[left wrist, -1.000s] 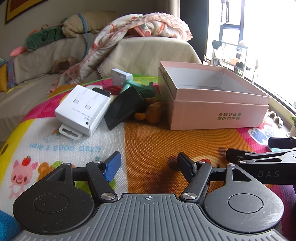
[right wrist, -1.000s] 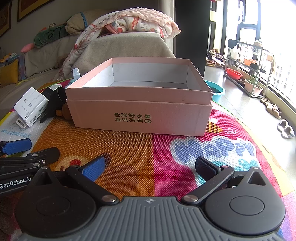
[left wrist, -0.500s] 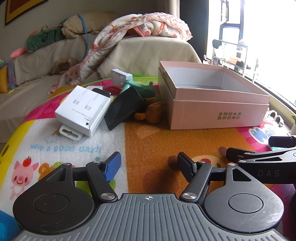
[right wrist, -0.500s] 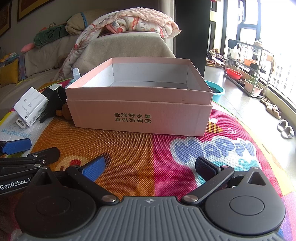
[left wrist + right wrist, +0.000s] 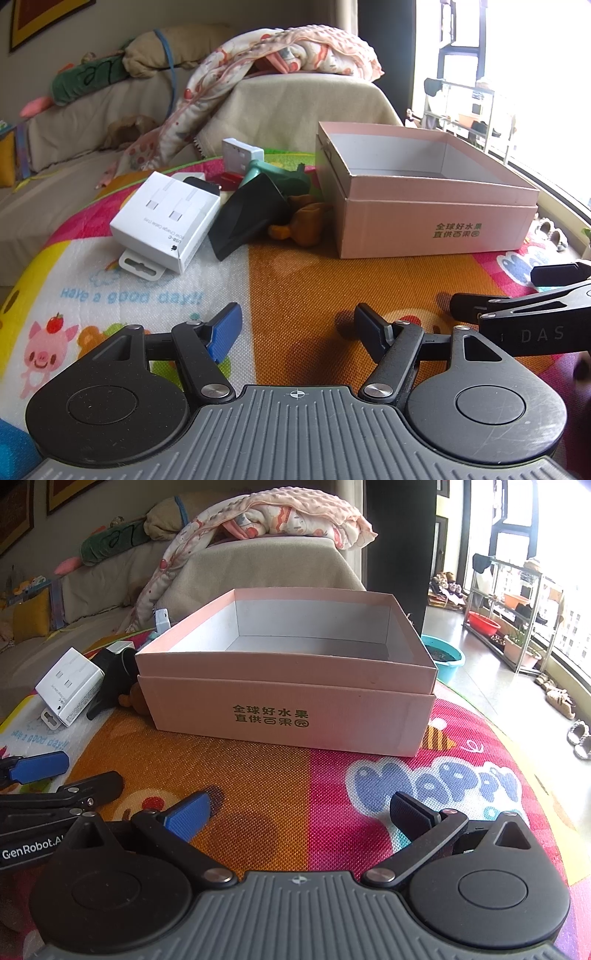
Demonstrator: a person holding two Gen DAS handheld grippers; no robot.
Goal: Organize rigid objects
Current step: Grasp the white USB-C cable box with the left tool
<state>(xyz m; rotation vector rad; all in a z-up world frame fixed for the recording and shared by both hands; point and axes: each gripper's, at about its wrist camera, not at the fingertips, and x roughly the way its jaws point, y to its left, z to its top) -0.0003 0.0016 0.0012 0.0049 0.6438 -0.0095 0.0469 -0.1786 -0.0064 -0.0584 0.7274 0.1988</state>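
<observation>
Sofa cushions and a draped blanket back a bright play mat (image 5: 295, 266) on which everything sits. On it, the pink box (image 5: 284, 698) stands open and, as far as its visible floor shows, empty. Loose items lie heaped just left of it: a white USB-C cable box (image 5: 168, 218), a black wedge-shaped piece (image 5: 247, 218) leaning against it, a brown toy figure (image 5: 303, 225) and a small white block (image 5: 240, 155) behind. The left gripper (image 5: 297, 326) rests low on the mat, fingers spread, holding nothing; the heap lies ahead and slightly left of it. The right gripper (image 5: 299, 814), also spread and empty, faces the pink box squarely. The left hand looks nearer the heap, so it likely picks first; the cable box's long axis runs away from the fingers, angled right.
</observation>
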